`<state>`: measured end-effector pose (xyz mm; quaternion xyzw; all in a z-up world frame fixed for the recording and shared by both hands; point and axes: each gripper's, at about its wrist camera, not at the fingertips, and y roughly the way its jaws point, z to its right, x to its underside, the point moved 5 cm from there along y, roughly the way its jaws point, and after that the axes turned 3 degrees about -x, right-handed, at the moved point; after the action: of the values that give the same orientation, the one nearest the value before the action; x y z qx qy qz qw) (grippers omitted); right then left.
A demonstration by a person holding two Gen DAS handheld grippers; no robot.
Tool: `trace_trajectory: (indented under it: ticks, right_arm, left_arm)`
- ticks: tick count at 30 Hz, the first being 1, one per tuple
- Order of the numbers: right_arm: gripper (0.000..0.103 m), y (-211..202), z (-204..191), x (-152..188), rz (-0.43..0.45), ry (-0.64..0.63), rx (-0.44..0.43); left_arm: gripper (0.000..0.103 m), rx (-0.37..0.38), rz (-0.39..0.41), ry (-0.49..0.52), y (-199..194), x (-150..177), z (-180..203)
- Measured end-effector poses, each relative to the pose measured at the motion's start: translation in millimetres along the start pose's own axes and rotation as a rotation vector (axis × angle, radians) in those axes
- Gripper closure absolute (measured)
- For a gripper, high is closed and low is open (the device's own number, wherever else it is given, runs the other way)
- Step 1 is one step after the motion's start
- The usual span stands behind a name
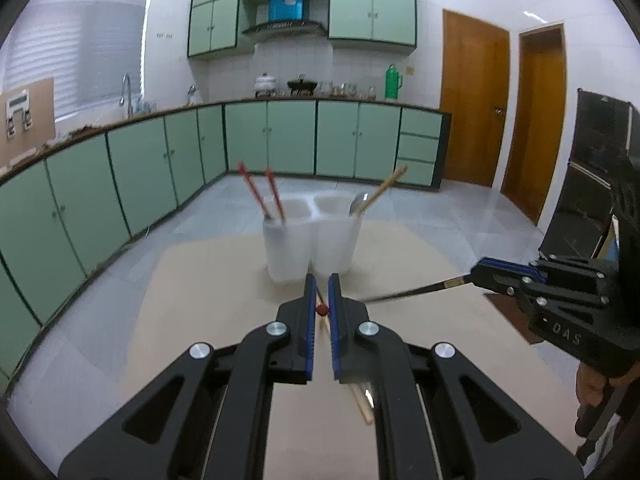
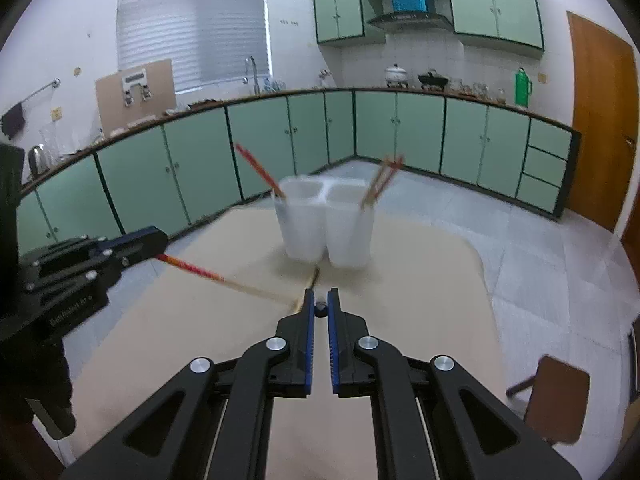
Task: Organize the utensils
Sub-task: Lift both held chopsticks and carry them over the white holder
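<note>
Chopsticks thin, stiff, light, slippery; left gripper [image 1: 322,294] clamps red-ended chopstick [image 1: 321,310] near end, right gripper [image 2: 321,303] clamps dark-tipped chopstick [image 1: 404,293].

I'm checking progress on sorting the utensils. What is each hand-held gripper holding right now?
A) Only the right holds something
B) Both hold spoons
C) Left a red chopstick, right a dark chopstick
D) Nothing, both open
C: the left hand-held gripper is shut on a red chopstick, and the right hand-held gripper on a dark chopstick.
</note>
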<state>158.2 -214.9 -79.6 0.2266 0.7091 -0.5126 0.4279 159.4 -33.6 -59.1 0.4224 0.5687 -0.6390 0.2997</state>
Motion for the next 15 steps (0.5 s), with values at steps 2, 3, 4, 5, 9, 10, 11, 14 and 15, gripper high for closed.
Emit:
trace_trajectory:
  ticks: [2,3,4,5,9,10,11,14,15]
  right_arm:
    - [0.097,-1,0,-21,0.011,-0.013,-0.019]
    - [0.097,-2,0,-31,0.016,-0.023,-0.028]
    - [0.097,-1,-1,-38,0.019,-0.029,-0.033]
    - [0.097,-1,-1,-48,0.020,-0.039,-0.036]
    - [0.097,-4,-4,-81,0.035,-0.093,-0.028]
    - [0.097,-5,-5,-87,0.038,-0.101,-0.028]
    - [0.097,-6,-7,-93,0.043,-0.109,-0.028]
    - [0.097,-11,-5,-115,0.068,-0.116,-0.034]
    - [0.097,-13,-4,-122,0.078,-0.114,-0.037]
  left_arm:
    - [0.098,0.011,0.018,0.010,0,-12,1]
    - [0.098,0.018,0.030,0.017,1,-20,2]
    - [0.098,0.022,0.040,0.021,1,-28,3]
    - [0.098,0.028,0.050,0.026,2,-35,4]
    - [0.098,0.055,0.073,0.036,3,-56,7]
    - [0.098,0.063,0.081,0.036,3,-62,8]
    - [0.098,0.068,0.087,0.037,2,-65,8]
    - [0.098,0.076,0.123,0.042,0,-85,10]
    - [0.098,0.076,0.133,0.043,-1,-90,10]
